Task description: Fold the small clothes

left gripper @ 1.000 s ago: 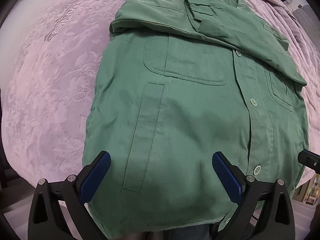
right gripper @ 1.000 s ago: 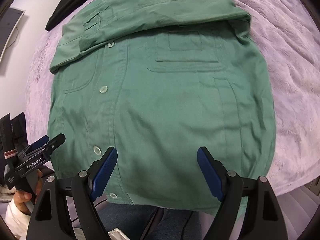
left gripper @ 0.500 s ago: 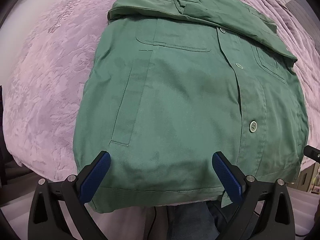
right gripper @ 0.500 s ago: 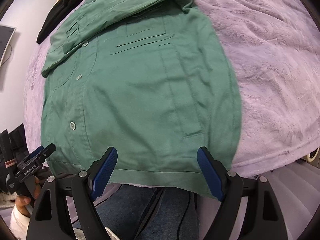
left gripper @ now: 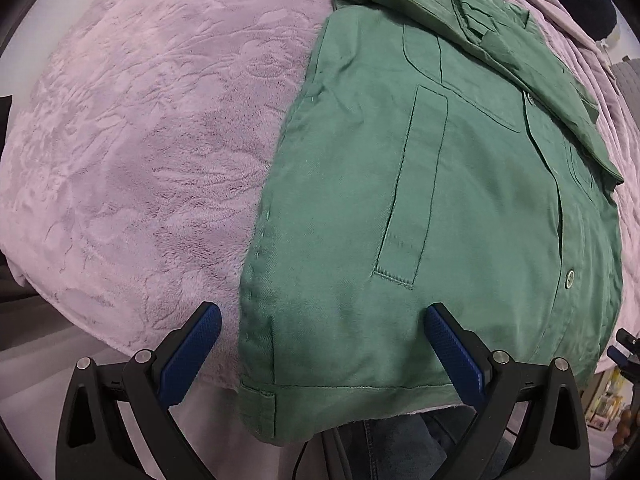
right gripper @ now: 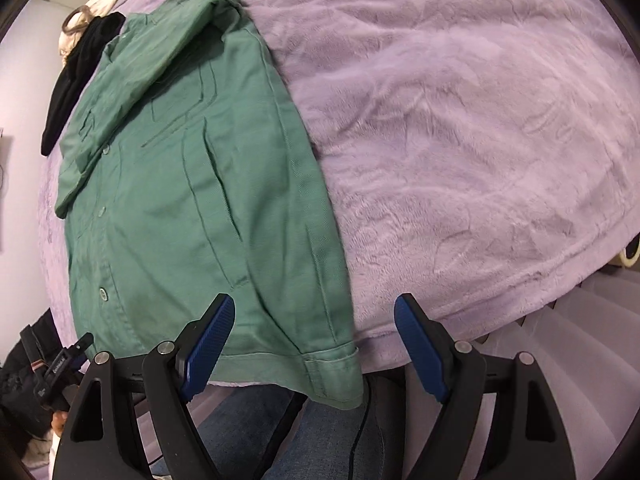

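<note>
A green button-up shirt lies flat on a lilac blanket, sleeves folded across its top. Its hem hangs slightly over the bed's near edge. My left gripper is open and empty, straddling the shirt's bottom left corner just above the hem. The shirt also shows in the right wrist view. My right gripper is open and empty, straddling the shirt's bottom right corner. The left gripper shows at the lower left of the right wrist view.
The lilac blanket spreads wide to the right of the shirt. A black garment lies beyond the shirt's top. The person's jeans are below the bed edge. White bed skirt hangs at right.
Both grippers pulled back toward the hem and swung outward: the left to the shirt's left corner, the right to its right corner. Both stayed open.
</note>
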